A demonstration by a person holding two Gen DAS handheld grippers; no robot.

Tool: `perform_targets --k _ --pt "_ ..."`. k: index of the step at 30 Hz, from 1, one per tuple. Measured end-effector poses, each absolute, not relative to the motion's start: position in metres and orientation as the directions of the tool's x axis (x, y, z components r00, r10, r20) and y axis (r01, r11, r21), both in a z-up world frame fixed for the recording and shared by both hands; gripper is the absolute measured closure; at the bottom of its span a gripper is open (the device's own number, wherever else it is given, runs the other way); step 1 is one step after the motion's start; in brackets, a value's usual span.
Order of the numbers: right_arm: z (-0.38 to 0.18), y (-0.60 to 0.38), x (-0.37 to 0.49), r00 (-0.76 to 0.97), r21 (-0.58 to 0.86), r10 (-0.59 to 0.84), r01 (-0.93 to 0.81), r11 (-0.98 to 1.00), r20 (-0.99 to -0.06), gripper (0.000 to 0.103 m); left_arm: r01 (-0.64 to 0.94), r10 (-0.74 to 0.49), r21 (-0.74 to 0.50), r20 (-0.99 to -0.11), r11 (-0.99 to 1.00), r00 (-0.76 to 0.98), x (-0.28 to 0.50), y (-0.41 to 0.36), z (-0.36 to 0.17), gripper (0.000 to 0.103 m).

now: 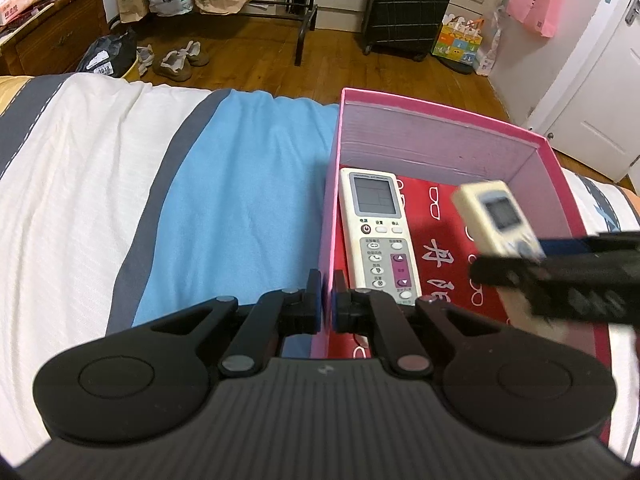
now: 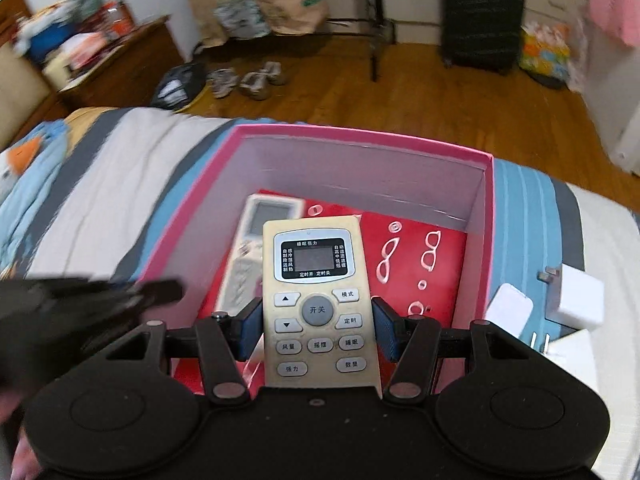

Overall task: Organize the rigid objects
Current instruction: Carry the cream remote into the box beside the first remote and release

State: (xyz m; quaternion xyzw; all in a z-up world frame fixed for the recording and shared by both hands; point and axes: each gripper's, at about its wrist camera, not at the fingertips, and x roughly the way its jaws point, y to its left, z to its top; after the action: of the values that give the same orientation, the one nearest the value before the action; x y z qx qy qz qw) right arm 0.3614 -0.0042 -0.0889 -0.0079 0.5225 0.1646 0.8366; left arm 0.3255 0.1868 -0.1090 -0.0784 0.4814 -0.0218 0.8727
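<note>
A pink box (image 1: 436, 108) with a red floor stands on the bed; it also shows in the right wrist view (image 2: 360, 136). A white remote (image 1: 378, 232) lies flat inside along its left wall, also in the right wrist view (image 2: 256, 248). My left gripper (image 1: 327, 304) is shut on the box's left wall near the front corner. My right gripper (image 2: 318, 330) is shut on a cream remote (image 2: 318, 300) and holds it over the box floor; in the left wrist view the cream remote (image 1: 496, 216) hovers blurred above the box.
The striped bedspread (image 1: 160, 200) lies left of the box. White chargers (image 2: 576, 300) lie on the bed right of the box. Beyond the bed edge are wooden floor, shoes (image 1: 176, 60), a black suitcase (image 1: 408, 8) and a wooden dresser (image 1: 52, 28).
</note>
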Motion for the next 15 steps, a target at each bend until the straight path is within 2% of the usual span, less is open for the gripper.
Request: perform_targets --k 7,12,15 --pt "-0.12 0.008 0.384 0.398 0.149 0.207 -0.171 0.974 -0.894 0.041 -0.017 -0.091 -0.122 -0.823 0.992 0.56 0.323 0.181 -0.103 0.1" --pt "-0.134 0.004 0.396 0.366 0.245 0.245 -0.049 0.968 -0.898 0.041 -0.009 -0.084 -0.107 -0.826 0.994 0.557 0.323 0.18 -0.105 0.101" --pt "-0.124 0.003 0.391 0.393 0.252 0.26 -0.072 0.965 -0.882 0.038 -0.011 -0.084 -0.108 -0.826 0.994 0.557 0.323 0.181 -0.105 0.101"
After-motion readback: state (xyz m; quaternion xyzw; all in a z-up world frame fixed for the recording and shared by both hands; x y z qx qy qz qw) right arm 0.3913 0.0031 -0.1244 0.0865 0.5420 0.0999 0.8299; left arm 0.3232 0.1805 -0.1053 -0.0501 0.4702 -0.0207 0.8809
